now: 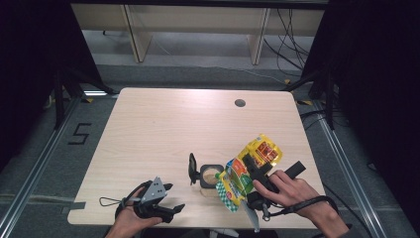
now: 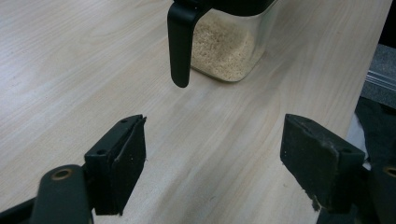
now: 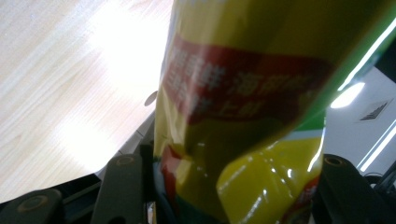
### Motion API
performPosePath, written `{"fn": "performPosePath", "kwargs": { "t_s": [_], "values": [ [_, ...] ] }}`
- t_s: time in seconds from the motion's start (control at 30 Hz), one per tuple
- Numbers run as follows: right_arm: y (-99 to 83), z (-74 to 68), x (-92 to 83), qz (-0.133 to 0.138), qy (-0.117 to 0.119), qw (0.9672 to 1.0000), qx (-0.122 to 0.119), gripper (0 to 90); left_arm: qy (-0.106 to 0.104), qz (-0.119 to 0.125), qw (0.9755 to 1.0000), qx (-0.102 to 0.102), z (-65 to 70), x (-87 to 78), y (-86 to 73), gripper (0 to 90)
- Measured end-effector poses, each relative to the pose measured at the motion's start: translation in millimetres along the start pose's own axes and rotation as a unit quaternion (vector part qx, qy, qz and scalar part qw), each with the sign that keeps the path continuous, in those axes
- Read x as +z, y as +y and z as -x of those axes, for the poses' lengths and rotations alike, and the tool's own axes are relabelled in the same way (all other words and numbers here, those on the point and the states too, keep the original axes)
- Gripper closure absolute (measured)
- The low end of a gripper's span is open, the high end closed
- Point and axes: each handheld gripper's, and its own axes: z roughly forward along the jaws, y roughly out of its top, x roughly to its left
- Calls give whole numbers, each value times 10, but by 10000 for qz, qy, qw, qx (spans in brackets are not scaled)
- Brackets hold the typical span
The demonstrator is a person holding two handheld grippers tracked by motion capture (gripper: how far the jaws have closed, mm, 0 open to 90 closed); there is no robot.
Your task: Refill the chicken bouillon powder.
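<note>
Over the open container (image 1: 211,175) near the bench's (image 1: 163,129) front edge, the right claw (image 1: 255,171) was clamped on a yellow snack bag (image 1: 247,171), tilted with its lower end at the container's mouth. Biggest risk, I'd guess: the glossy bag slipping or the pour missing that small opening and scattering over the wood. The left claw (image 2: 212,158) sat wide open with nothing in it, jaws pointed at the container's black handle (image 2: 180,44), a bit short of it.
</note>
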Motion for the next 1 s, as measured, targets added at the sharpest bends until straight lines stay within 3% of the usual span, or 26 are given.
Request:
{"fn": "performPosePath", "kwargs": {
  "t_s": [0.3,0.4,0.77,0.8,0.83,0.87,0.93,0.97,1.0],
  "values": [
    [21,-62,19,-18,-23,9999,127,499,-18,13,10000,-22,0,0,-3,221],
    [51,-122,12,-63,36,9980,626,499,10,-5,10000,-7,-6,-1,-2,221],
    [101,-164,7,-139,-81,9970,758,500,10,9,10000,-24,6,1,-3,221],
    [99,-163,14,-76,13,9972,744,501,-11,-3,10000,55,-3,-1,1,221],
    [104,-175,10,-109,-90,9970,763,501,-16,1,10000,98,-9,0,3,221],
    [104,-178,9,-105,-101,9971,751,501,-22,37,10000,-77,10,5,-4,221],
    [100,-168,6,-74,24,9970,773,501,15,-26,10000,10,-3,-2,-3,221],
    [104,-183,2,-105,-116,9968,780,501,18,-25,10000,8,-1,-2,-3,221],
    [103,-188,3,-100,-102,9967,797,502,17,-24,10000,15,0,-3,-2,221]
  ]
}}
